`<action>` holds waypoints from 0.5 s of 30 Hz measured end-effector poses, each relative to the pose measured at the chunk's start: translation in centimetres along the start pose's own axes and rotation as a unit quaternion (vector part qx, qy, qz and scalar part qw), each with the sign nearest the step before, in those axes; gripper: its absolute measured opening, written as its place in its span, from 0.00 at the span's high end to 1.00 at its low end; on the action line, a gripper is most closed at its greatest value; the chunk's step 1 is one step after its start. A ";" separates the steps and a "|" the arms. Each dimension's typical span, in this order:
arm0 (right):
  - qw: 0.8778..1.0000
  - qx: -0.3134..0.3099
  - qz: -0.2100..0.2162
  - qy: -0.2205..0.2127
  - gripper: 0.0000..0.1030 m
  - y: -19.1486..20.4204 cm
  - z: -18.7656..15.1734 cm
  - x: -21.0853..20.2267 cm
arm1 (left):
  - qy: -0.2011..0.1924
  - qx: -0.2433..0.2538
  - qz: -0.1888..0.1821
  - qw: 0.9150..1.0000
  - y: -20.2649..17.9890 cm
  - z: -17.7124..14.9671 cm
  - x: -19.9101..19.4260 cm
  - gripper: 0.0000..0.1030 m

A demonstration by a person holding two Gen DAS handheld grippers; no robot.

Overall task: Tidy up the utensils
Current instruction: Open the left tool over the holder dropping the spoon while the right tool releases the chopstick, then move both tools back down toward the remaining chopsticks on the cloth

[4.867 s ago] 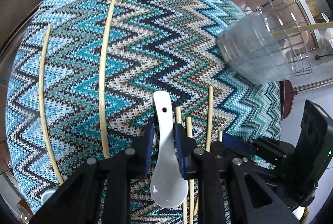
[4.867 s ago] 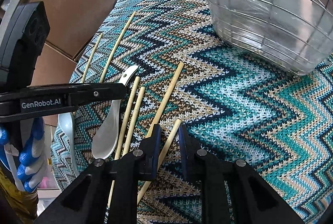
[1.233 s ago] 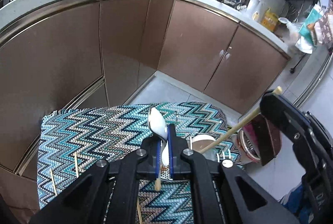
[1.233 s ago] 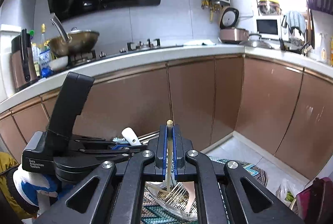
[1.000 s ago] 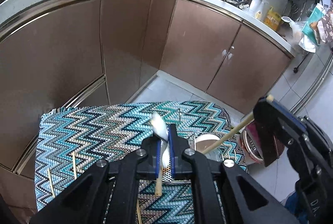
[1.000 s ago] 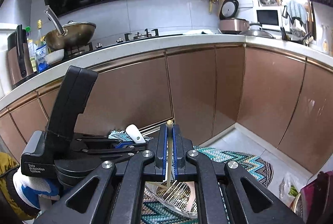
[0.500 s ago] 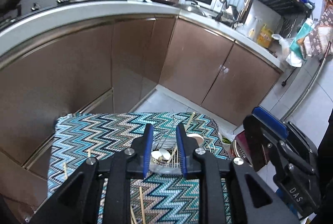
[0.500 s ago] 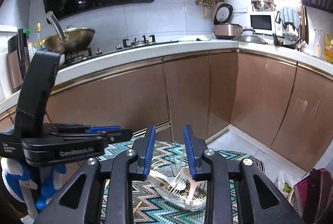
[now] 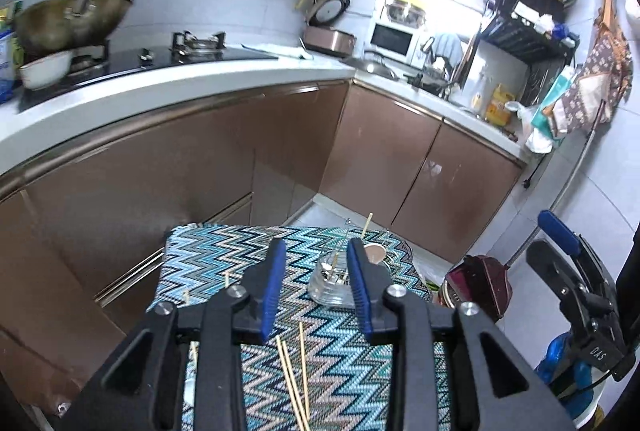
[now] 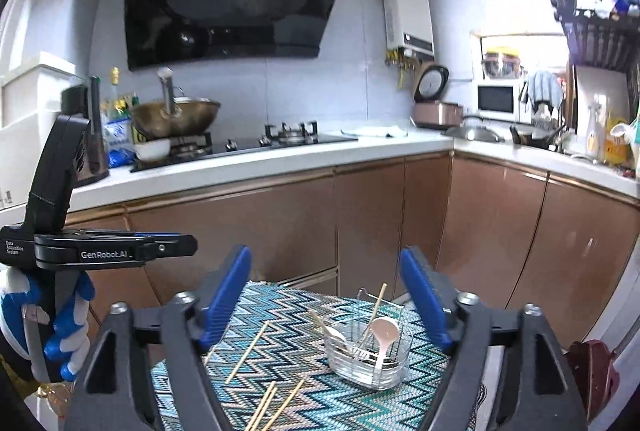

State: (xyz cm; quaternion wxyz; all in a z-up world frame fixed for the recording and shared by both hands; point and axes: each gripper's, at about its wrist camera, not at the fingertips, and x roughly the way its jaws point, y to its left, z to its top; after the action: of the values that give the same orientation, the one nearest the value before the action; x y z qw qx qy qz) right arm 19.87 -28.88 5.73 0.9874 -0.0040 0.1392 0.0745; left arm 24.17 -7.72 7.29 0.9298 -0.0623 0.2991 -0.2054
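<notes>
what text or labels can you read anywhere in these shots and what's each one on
"GenRobot.AI": side of the left gripper, seen from the right wrist camera.
"Data Acquisition System": small print at the rear end of that same gripper body.
"DAS": on the body of the right gripper, seen from the left wrist camera.
Labels on the bottles by the stove and the yellow packet on the counter: too blurred to read.
</notes>
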 end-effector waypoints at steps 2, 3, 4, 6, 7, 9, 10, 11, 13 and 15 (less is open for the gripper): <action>1.000 0.000 0.001 -0.008 0.15 0.7 0.2 -1.2 | -0.010 -0.003 0.000 1.000 0.5 -0.3 -2.0 0.70; 1.000 0.000 0.004 -0.013 0.14 1.3 0.2 -2.1 | -0.016 -0.005 0.001 1.000 0.7 -0.5 -3.2 0.70; 1.000 0.001 0.006 -0.017 0.13 1.6 0.4 -2.8 | -0.022 -0.006 0.001 1.000 0.8 -0.8 -4.3 0.70; 1.000 0.003 0.009 -0.024 0.08 2.2 0.6 -3.8 | -0.029 -0.005 0.003 1.000 1.0 -1.1 -5.7 0.70; 1.000 0.003 0.012 -0.029 0.08 2.7 0.7 -4.5 | -0.033 -0.005 0.004 0.999 1.1 -1.3 -6.5 0.70; 0.999 -0.001 0.014 -0.034 0.07 3.6 0.8 -5.5 | -0.039 -0.006 0.001 0.999 1.4 -1.9 -7.9 0.70; 0.999 -0.005 0.017 -0.035 0.07 4.0 0.8 -6.0 | -0.041 -0.007 0.000 0.999 1.4 -2.1 -8.4 0.70; 0.999 -0.007 0.020 -0.036 0.07 4.2 0.8 -6.3 | -0.042 -0.007 -0.001 0.999 1.5 -2.3 -8.9 0.70; 0.999 -0.011 0.024 -0.038 0.07 4.7 0.7 -6.9 | -0.043 -0.007 0.000 0.999 1.7 -2.9 -9.5 0.70; 0.999 -0.013 0.028 -0.041 0.07 5.3 0.6 -7.5 | -0.044 -0.010 -0.003 0.999 2.1 -3.6 -10.1 0.70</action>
State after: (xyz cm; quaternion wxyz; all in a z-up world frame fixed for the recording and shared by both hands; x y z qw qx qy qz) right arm 12.09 -24.75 8.42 0.9897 -0.0103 0.0974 0.1040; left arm 15.33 -1.55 9.25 0.9410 -0.0811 0.2594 -0.2019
